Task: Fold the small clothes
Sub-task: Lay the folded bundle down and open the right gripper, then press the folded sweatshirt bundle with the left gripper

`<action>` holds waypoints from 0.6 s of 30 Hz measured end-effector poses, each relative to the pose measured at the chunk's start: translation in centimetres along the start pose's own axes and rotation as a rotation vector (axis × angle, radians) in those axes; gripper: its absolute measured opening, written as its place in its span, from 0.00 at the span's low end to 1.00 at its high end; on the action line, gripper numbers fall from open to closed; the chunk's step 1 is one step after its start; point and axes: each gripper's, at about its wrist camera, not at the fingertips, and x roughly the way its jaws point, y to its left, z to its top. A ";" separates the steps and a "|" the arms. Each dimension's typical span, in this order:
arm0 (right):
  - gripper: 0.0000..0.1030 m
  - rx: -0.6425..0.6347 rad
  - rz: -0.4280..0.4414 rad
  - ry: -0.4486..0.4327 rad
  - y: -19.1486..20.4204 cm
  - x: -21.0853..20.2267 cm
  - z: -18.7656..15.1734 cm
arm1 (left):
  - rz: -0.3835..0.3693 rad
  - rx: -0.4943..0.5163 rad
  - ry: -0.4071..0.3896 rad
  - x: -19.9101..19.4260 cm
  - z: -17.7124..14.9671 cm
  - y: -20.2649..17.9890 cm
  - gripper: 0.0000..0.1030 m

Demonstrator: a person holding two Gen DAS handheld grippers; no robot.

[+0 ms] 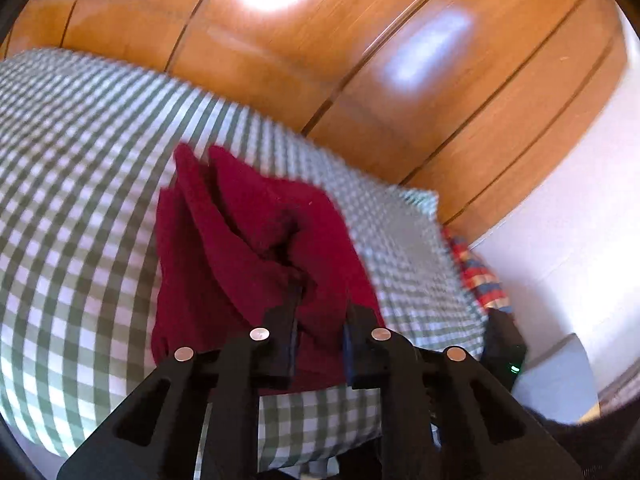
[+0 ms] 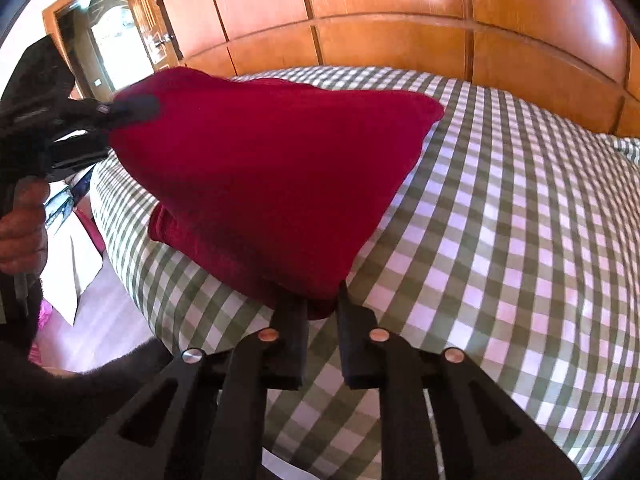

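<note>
Hanging bunched, dark red garment [image 2: 276, 176] pinched by left hand-held gripper [image 1: 320, 312], right hand-held gripper [image 2: 322, 300].

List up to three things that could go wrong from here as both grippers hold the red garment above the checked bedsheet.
1. The right gripper pinches only a small corner of the red garment, so the cloth may slip out.
2. The garment sags in bunched folds between the left gripper and the right one; laid down like this, it may crease unevenly.
3. It hangs near the edge of the checked bedsheet; if dropped, it could slide to the floor.
</note>
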 end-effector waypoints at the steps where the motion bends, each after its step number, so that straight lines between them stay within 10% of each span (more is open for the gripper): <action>1: 0.09 -0.012 0.000 0.007 0.2 0.1 0.1 | 0.007 -0.003 -0.005 -0.4 -0.4 0.4 0.14; 9: 0.08 -0.078 -0.041 0.054 0.4 1.5 -0.6 | 0.053 -0.180 0.105 1.5 -5.3 6.5 0.16; 13: 0.10 -0.069 -0.026 0.055 -0.1 1.3 -0.4 | -0.004 -0.171 0.061 0.1 -3.6 5.4 0.37; 18: 0.40 -0.041 0.000 0.058 -1.5 -0.6 -0.3 | -0.042 -0.156 0.016 -0.2 -0.2 4.6 0.52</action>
